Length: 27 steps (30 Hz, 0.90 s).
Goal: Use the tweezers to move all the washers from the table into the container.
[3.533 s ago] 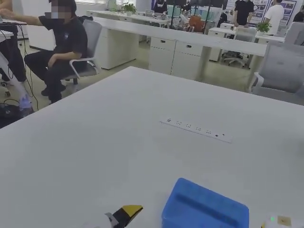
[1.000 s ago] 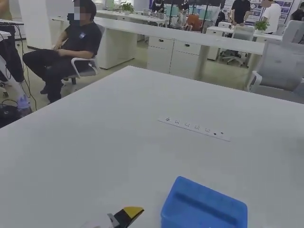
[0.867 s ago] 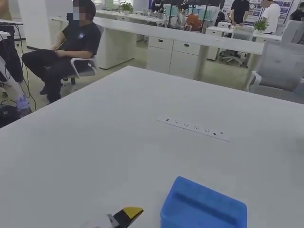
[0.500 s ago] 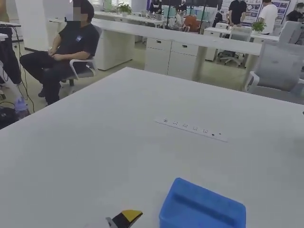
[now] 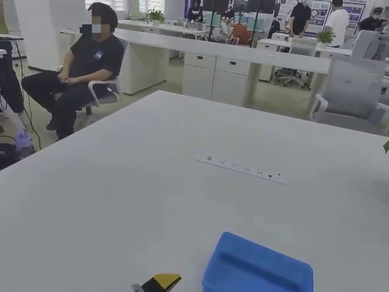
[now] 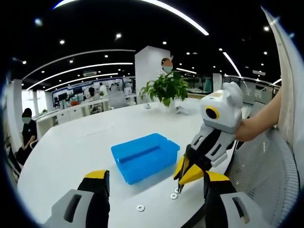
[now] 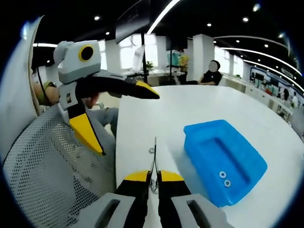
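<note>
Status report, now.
Left claw open. Right claw shut on tweezers, tips near a washer on the table. Two washers in container; second loose washer nearby. Path to container looks open.

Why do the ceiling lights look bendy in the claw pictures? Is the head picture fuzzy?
Left gripper view: the fisheye lens bends the ceiling lights into arcs. Right gripper view: same bending, though the tweezers look sharp. Head view: lines are straight, but the blue container looks soft.
</note>
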Motion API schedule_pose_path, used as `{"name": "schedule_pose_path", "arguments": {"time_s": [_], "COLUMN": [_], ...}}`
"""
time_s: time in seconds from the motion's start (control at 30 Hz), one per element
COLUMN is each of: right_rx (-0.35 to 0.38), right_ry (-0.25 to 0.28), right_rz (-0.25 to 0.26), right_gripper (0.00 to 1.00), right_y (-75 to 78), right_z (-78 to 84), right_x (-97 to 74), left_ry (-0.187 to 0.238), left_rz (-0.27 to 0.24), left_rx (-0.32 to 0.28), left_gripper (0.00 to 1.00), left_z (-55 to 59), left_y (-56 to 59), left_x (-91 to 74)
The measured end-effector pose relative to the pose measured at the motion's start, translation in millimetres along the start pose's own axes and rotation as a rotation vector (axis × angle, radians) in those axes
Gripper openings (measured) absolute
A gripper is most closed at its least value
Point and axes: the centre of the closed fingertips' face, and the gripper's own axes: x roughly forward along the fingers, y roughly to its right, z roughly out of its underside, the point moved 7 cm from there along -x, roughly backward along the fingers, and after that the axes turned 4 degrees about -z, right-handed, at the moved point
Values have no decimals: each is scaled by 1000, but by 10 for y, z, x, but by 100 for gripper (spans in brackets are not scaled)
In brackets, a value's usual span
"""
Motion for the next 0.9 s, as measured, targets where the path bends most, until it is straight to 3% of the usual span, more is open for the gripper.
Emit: {"name": "schedule_pose_path", "arguments": {"time_s": [0.43,0.9], "right_rx": [153,274], "right_ry": [93,182], "right_rz": [18,-48], "right_gripper": [3,3], "right_y": [198,231], "right_z": [-202,-370], "right_x": [-204,-254], "left_ry": [14,10], "left_rz": [-15,-17], "left_rx": [-5,0], "left_gripper": [83,83], "left_z": [-16,-5], "left_y": [-21,-24], "left_x": [-6,-6]}}
